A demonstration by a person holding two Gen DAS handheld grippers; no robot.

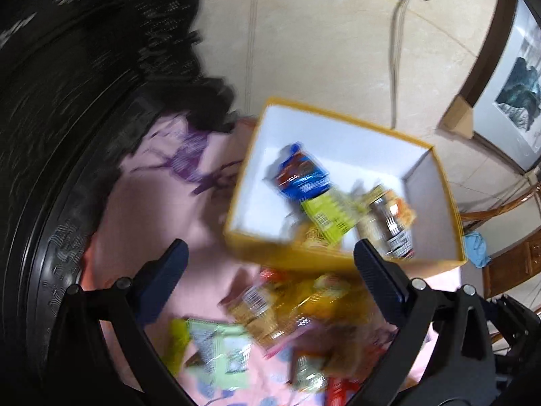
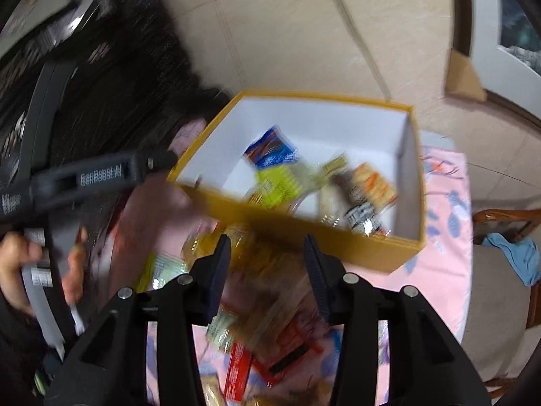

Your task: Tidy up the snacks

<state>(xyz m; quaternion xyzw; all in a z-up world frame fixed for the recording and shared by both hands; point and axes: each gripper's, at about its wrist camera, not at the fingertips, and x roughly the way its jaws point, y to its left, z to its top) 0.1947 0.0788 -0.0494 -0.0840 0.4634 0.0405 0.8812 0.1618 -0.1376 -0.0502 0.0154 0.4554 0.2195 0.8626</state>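
A yellow box with a white inside stands on a pink patterned cloth. In it lie a blue packet, a green packet and an orange-and-silver packet. A loose pile of snack packets lies in front of the box. My left gripper hangs wide open above that pile, holding nothing. My right gripper is partly open over the same pile, its pads pressing on nothing. Both views are blurred.
A large black object fills the left side. A person's hand holds the left gripper's handle. Beyond the table are beige floor tiles, a cable, a cardboard piece and a wooden chair with a blue cloth.
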